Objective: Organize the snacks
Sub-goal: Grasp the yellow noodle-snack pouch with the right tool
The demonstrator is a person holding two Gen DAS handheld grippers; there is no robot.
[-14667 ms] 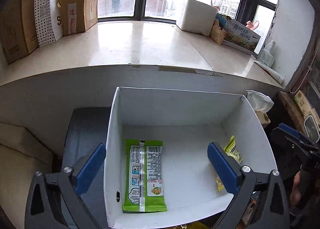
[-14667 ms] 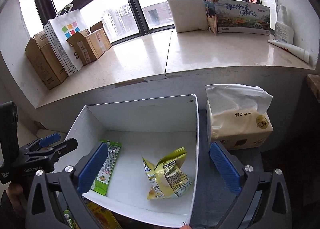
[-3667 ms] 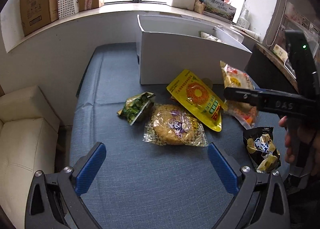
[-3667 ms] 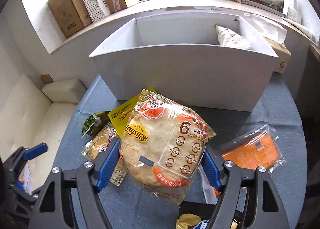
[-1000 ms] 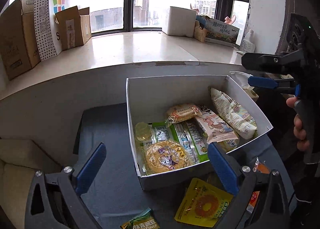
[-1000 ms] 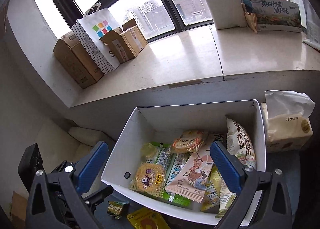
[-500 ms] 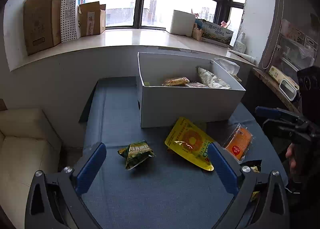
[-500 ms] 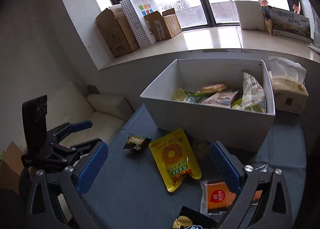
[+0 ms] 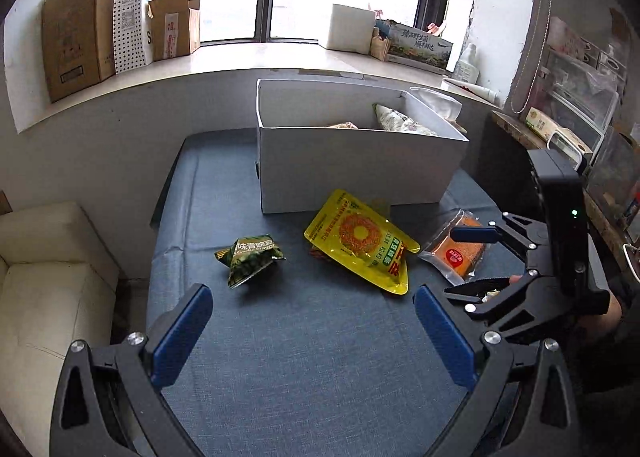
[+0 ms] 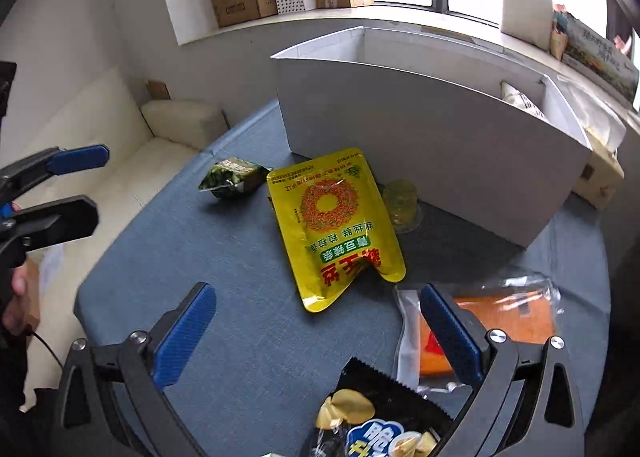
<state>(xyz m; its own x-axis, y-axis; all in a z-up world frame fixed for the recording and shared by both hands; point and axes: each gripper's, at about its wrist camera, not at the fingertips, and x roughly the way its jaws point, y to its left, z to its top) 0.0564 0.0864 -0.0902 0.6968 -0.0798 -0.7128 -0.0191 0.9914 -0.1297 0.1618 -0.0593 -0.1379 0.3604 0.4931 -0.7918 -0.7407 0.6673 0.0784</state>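
Observation:
A white box (image 9: 360, 153) (image 10: 432, 145) holding several snacks stands at the back of the blue table. In front of it lie a green pea bag (image 9: 250, 257) (image 10: 232, 177), a yellow bag (image 9: 362, 241) (image 10: 340, 225), a clear jelly cup (image 10: 402, 201), an orange packet (image 9: 458, 253) (image 10: 508, 321) and a black chip bag (image 10: 384, 413). My left gripper (image 9: 316, 329) is open and empty above the near table, also seen from the right wrist (image 10: 60, 185). My right gripper (image 10: 316, 329) is open and empty low over the black bag and orange packet; it also shows in the left wrist view (image 9: 480, 257).
A cream sofa (image 9: 48, 281) sits left of the table. The windowsill behind holds cardboard boxes (image 9: 76, 41), a white block (image 9: 348, 27) and a bottle (image 9: 466, 65). A tissue pack (image 9: 434, 101) stands right of the box. Shelves (image 9: 580, 97) line the right.
Both grippers have dropped lower and closer to the table. My right gripper now hangs just over the black chip bag and orange packet. Both stay open and empty.

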